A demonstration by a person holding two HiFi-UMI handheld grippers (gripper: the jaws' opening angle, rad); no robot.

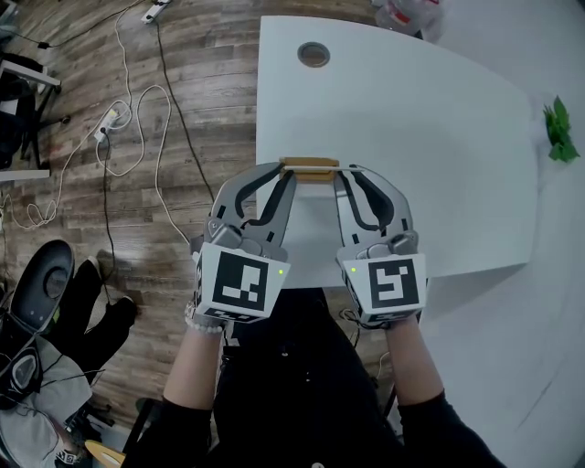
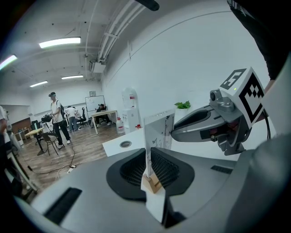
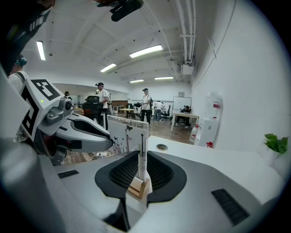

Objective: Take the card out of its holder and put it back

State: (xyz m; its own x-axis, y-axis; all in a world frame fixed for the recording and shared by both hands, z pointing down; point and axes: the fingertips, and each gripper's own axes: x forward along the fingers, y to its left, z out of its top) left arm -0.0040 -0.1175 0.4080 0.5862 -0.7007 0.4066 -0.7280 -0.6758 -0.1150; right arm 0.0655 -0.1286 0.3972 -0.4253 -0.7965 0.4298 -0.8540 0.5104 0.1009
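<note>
Thin printed card, slotted wooden holder

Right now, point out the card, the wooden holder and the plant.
card [image 3: 126, 136]: right gripper view, on its printed face.
wooden holder [image 3: 137, 188]: right gripper view, on its near end.
plant [image 1: 558, 132]: head view, on its leaves.

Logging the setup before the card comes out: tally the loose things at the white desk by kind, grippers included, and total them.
Grippers: 2, left gripper and right gripper
Card: 1
Wooden holder: 1
Green plant: 1
Plastic bag: 1
Total: 6
</note>
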